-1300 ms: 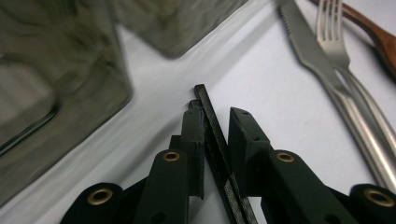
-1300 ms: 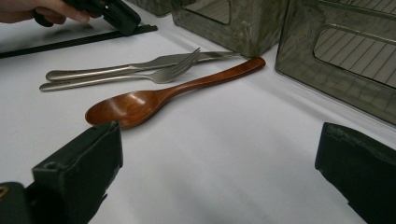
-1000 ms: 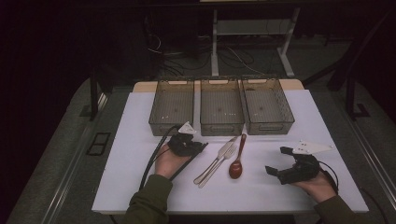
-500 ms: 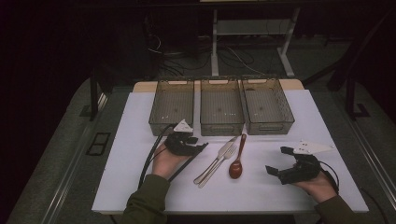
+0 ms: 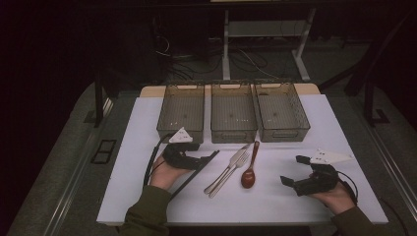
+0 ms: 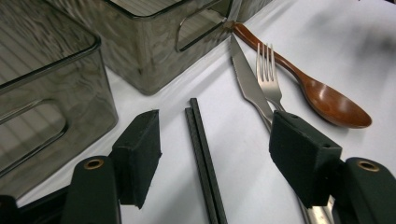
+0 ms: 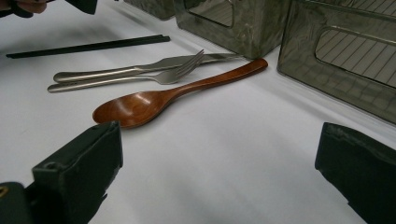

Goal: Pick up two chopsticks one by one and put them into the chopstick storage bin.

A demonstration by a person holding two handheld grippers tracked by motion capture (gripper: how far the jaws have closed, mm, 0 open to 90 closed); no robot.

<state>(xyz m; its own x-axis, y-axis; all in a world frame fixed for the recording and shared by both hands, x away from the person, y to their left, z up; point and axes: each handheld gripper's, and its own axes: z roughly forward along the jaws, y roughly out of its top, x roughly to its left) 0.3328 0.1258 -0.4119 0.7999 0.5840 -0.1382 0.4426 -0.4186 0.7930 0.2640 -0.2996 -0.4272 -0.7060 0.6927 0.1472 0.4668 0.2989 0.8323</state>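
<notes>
Lying on the white table (image 5: 147, 147), the black chopsticks (image 6: 204, 158) run straight up between the left gripper (image 6: 212, 158) jaws, which have just been opening and now stand wide, pads clear of the sticks on both sides. From above, that gripper (image 5: 194, 158) sits in a hand at 9 o'clock of the cutlery, and the chopsticks (image 5: 196, 172) slant from under it toward 7 o'clock.

Just beside the sticks, at 3 o'clock of them, a knife (image 5: 223, 172) and fork (image 5: 231, 169) lie together, touching along their length. A wooden spoon (image 5: 250, 169) lies next, at 3 o'clock of the fork, bowl toward the person, handle pointing to 12 o'clock and ending close to the middle bin.

At 3 o'clock of the spoon, well apart from it, the right gripper (image 5: 291, 169) rests in the other hand, jaws spread wide with nothing between them; its own camera looks across bare table at the spoon (image 7: 154, 102), fork (image 7: 140, 77) and knife (image 7: 135, 69).

Farther off, at 12 o'clock, three clear bins stand in a row: left bin (image 5: 164, 123), middle bin (image 5: 233, 133), right bin (image 5: 301, 123)
</notes>
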